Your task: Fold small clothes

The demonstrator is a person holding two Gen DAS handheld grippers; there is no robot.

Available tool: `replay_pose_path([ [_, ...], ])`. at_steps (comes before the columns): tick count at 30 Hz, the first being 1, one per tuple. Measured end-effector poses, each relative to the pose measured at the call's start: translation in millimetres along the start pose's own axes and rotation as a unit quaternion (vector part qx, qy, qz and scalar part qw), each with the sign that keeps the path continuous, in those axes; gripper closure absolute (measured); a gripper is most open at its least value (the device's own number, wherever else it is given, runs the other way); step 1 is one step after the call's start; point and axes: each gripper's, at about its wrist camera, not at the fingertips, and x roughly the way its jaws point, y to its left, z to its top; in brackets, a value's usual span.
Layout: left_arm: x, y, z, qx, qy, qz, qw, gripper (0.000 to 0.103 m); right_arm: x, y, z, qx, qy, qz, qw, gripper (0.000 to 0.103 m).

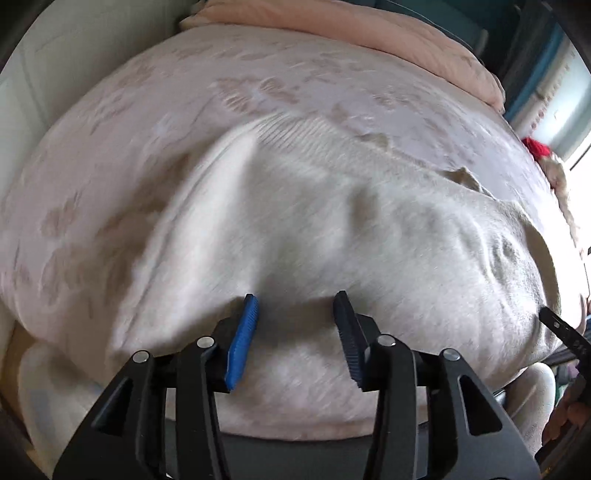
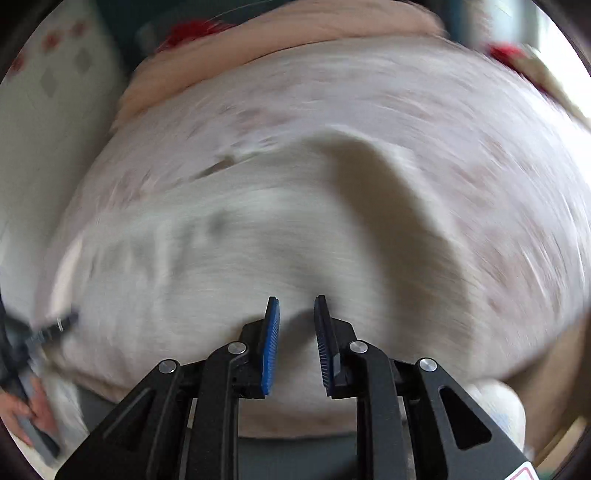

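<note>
A cream knit garment (image 1: pixel 314 221) lies spread on the bed, its ribbed hem (image 1: pixel 306 136) at the far side and a sleeve (image 2: pixel 388 192) running off to the far right. My left gripper (image 1: pixel 295 295) hovers over the garment's near part, open, with nothing between its blue pads. My right gripper (image 2: pixel 296 298) is over the same cloth further right; its jaws stand a narrow gap apart with no cloth between them. Each view catches the other gripper at its edge: the right gripper (image 1: pixel 557 325) and the left gripper (image 2: pixel 62 321). The right wrist view is blurred.
The garment rests on a pale pink patterned bedspread (image 1: pixel 110 147). A folded pink blanket (image 1: pixel 369 33) lies along the far edge. A red and cream item (image 1: pixel 537 147) sits at the far right. A white pillow (image 2: pixel 48 110) is on the left. A hand (image 2: pixel 29 410) holds the left tool.
</note>
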Motion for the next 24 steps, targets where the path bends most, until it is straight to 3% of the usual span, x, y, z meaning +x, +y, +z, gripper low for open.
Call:
replay_pose_path([
  [3,4.3,-1.2,-7.2,0.018,-0.007,0.015,0.9997,0.059,18.7,-22.4,-6.0,0.000,0.035,-0.018,0.999,0.094],
  [6,5.3,-11.7,-8.7,0.038,-0.010,0.039,0.9985,0.059,16.5,-28.3,-1.0,0.029,0.035,-0.001,0.999,0.096],
  [9,-8.7,-7.1,-8.9,0.020,-0.006,0.029,0.9994,0.057,-1.2,-18.0,1.5,0.027,0.018,-0.003,0.999,0.091],
  [11,-19.2,0.5,-12.3,0.004,-0.011,0.022,0.9997,0.051,-9.7,-5.3,4.5,-0.012,-0.007,-0.029,0.999,0.090],
  [12,-21.3,5.2,-14.8,0.001,-0.014,0.031,0.9994,0.049,-4.8,-3.9,3.9,-0.036,-0.008,-0.065,0.997,0.090],
  [14,-14.6,12.2,-20.1,0.004,-0.005,0.036,0.9993,0.049,16.2,-12.6,2.1,-0.043,0.020,-0.089,0.995,0.093],
  [17,-12.9,15.9,-25.5,0.003,-0.008,0.031,0.9995,0.049,13.4,-18.6,6.3,-0.028,0.021,-0.083,0.996,0.094],
  [20,-29.4,16.2,-25.6,-0.011,-0.021,0.018,0.9996,0.049,-8.9,0.5,15.1,-0.026,0.004,-0.055,0.998,0.085],
  [24,-46.4,36.7,-32.0,-0.075,-0.039,0.000,0.9965,0.039,-23.3,64.1,29.8,-0.072,-0.004,0.040,0.997,0.085],
])
